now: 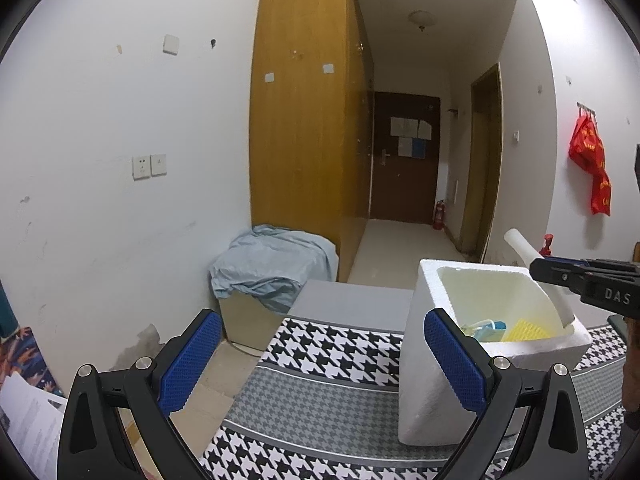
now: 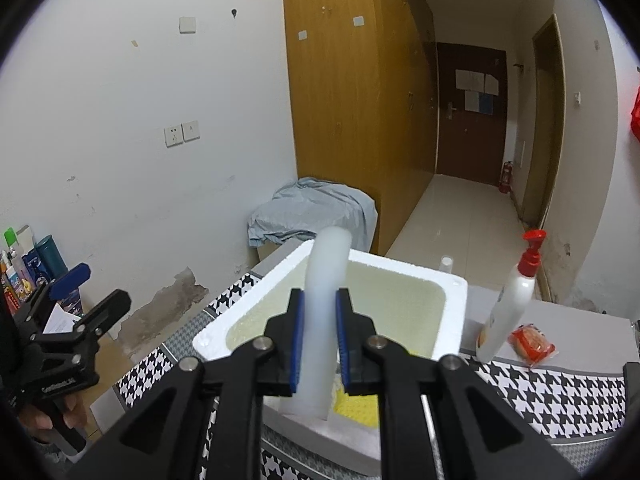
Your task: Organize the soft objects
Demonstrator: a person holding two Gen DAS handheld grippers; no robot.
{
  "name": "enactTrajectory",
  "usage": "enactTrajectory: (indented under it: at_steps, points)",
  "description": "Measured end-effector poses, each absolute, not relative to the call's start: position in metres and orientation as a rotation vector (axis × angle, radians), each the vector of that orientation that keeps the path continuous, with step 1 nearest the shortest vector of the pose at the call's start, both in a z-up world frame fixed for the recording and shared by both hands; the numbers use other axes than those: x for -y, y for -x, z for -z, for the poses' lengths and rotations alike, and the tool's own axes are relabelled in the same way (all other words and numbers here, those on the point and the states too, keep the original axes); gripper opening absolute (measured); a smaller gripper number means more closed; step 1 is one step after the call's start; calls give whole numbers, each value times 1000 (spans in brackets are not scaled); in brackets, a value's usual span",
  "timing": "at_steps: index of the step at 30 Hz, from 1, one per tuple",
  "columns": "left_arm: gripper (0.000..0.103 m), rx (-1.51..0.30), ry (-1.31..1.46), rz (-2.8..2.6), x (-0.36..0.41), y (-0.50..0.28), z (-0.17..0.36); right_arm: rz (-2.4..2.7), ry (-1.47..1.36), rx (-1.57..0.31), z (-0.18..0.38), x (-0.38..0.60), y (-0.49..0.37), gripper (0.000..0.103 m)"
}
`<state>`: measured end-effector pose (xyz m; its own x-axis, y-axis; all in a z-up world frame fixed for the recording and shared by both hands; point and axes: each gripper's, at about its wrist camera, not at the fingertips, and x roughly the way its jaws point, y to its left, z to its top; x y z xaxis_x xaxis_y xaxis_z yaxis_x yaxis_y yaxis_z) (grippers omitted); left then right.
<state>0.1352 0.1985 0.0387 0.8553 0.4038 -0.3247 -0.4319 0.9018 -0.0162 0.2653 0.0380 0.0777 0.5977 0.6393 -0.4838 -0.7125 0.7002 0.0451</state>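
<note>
Over the foam box (image 2: 456, 292), right hand-held gripper (image 2: 320, 332) clamps white tube (image 2: 326, 280).

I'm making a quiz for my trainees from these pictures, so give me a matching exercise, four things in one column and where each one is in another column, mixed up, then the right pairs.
Things:
1. white foam tube
2. yellow sponge
3. pump bottle
4. blue cloth

Places:
A. draped over a box beside the wardrobe
B. lying inside the foam box
C. clamped in the right gripper, lower end in the box
D. standing on the bed cover right of the foam box, next to a red packet

Pairs: 1-C, 2-B, 3-D, 4-A
</note>
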Motion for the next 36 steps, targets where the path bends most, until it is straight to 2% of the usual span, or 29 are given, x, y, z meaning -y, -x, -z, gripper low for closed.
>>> enactTrajectory:
  at_steps: [5, 7, 10, 11, 12, 22, 28, 32, 36]
  points:
    - [102, -332, 85, -436, -198, -131, -34, -773, 158, -517, -74, -41, -272, 17]
    - [102, -335, 85, -433, -198, -131, -34, -766, 152, -519, -73, -41, -274, 21]
    - [102, -331, 83, -440, -199, -128, -35, -732, 130, -528, -74, -38, -278, 43]
    - [102, -327, 88, -440, -199, -127, -35, -731, 117, -528, -76, -36, -280, 58]
    - [102, -326, 91, -440, -200, -126, -36, -734, 100, -526, -77, -33, -280, 67]
    - [102, -319, 96, -437, -199, -124, -39, -747, 114, -520, -77, -30, -269, 70]
    - [102, -313, 108, -452, -201, -119, -43, -751, 130, -504, -77, -24, -258, 86]
    - [102, -301, 111, -480, -202, -111, -46, -776, 119, -475, -80, -21, -249, 102]
    - [102, -295, 104, -486, -197, -102, -48, -811, 126, -463, -80, -21, -235, 103]
